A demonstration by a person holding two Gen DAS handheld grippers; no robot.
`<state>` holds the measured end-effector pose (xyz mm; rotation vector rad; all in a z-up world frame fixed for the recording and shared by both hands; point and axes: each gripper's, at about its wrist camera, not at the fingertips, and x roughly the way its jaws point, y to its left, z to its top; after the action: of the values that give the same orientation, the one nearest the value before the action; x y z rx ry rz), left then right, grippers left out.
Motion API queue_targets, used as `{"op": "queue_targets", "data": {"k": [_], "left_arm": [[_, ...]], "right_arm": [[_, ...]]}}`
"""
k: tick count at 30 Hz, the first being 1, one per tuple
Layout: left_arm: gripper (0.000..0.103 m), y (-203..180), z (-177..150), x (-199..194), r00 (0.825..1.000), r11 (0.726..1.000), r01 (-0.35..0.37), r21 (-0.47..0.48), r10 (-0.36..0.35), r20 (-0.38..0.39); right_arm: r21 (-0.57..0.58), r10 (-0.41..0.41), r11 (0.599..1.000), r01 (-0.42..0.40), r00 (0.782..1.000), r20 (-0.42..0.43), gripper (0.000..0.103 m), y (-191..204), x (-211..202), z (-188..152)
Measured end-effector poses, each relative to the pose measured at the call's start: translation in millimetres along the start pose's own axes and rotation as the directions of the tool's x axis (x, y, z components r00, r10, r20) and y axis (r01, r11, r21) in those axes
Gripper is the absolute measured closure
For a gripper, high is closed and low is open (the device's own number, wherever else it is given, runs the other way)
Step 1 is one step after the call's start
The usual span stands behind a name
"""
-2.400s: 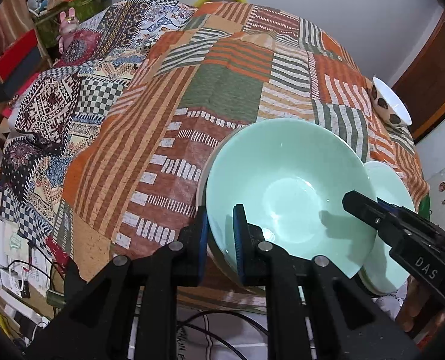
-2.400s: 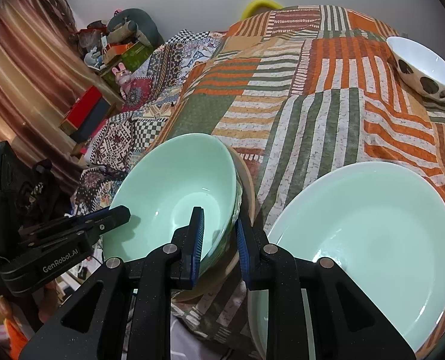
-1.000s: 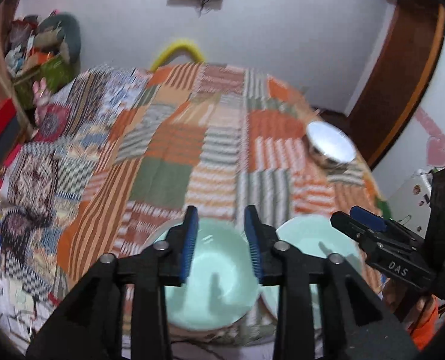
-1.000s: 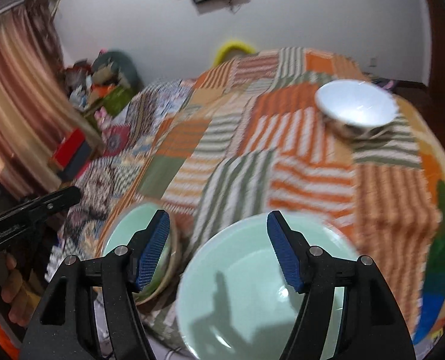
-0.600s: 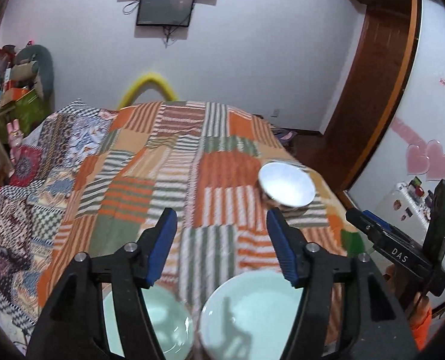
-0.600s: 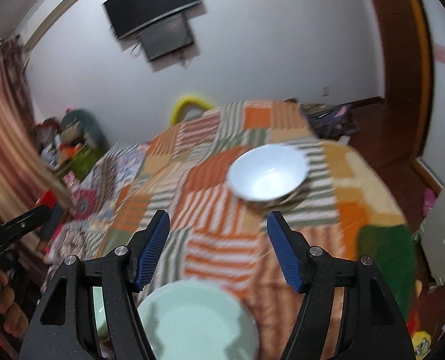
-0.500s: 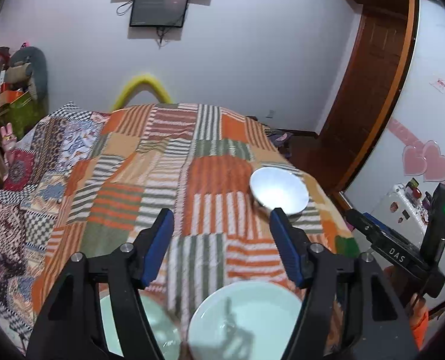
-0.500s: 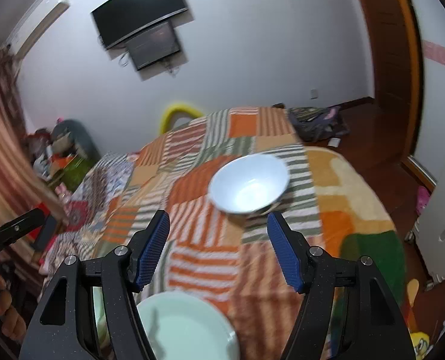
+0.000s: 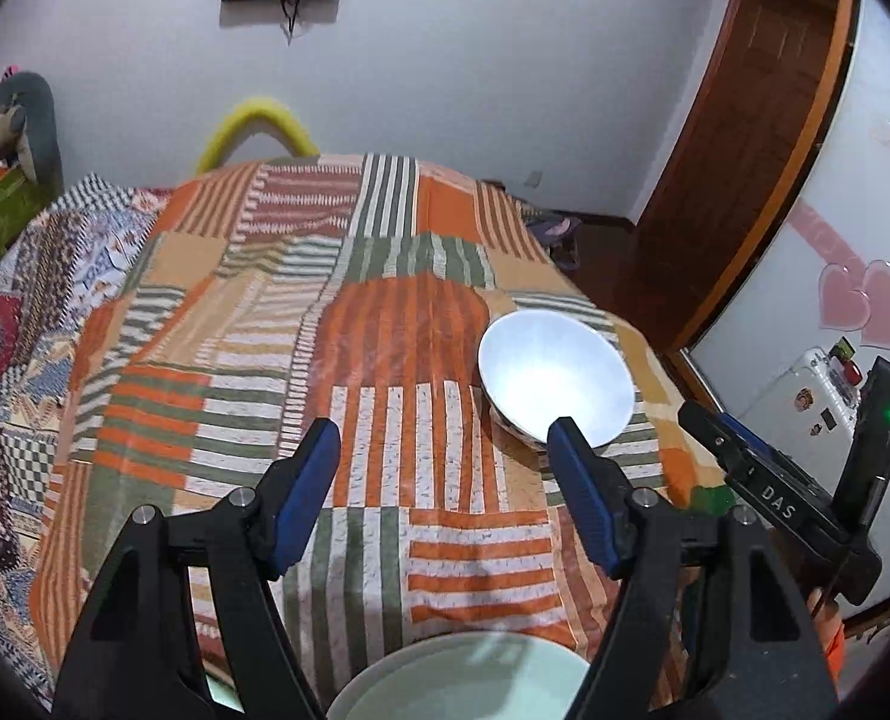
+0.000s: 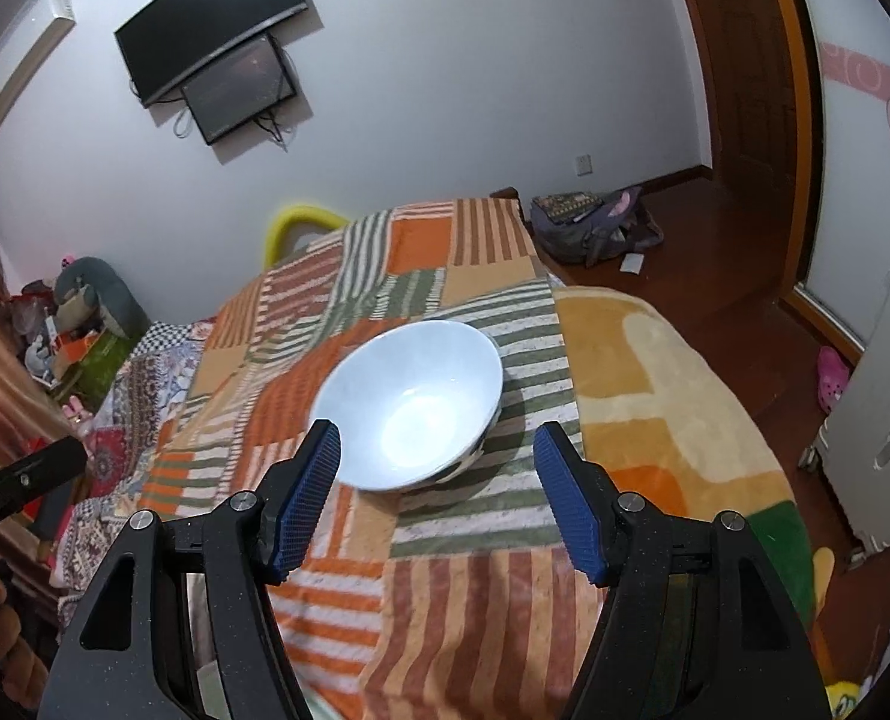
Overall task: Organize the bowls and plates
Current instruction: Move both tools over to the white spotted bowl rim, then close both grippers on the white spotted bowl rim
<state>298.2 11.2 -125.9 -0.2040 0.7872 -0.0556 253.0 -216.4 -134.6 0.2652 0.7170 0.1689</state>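
Just short of the white bowl (image 10: 411, 411), the right tool (image 10: 437, 495) points down at it, jaws wide but closing, empty. The left tool (image 9: 443, 489) hangs nearer the bed's edge, opening, empty. That bowl lies unsorted; a green plate (image 9: 463, 687) sits well apart.

Mint plate mostly out of shot

The mint plate (image 9: 463, 684) gets chopped by the left view's bottom edge; white bowl (image 10: 411, 405) looks smeary, its underside hidden.
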Motion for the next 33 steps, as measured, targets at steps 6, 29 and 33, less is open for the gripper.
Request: {"op": "queue_targets", "data": {"k": [6,29,33], "left_arm": [[0.032,7.2,0.3,43.7,0.998,1.000,0.003,-0.023,-0.005,-0.067],[0.032,8.1,-5.0,116.0,0.984,0.999,-0.021,-0.028,0.016,-0.176],[0.032,8.2,-6.4,124.4,0.981,0.999,-0.026,-0.033,0.019,-0.195]], "right_arm": [[0.035,0.016,0.999,-0.013,0.996,-0.084,0.060,-13.3,37.0,4.7],[-0.081,0.012,0.996,-0.028,0.981,-0.194,0.085,-18.0,65.9,-3.6],[-0.102,0.040,0.993,-0.063,0.976,-0.213,0.085,-12.0,66.4,-8.8]]}}
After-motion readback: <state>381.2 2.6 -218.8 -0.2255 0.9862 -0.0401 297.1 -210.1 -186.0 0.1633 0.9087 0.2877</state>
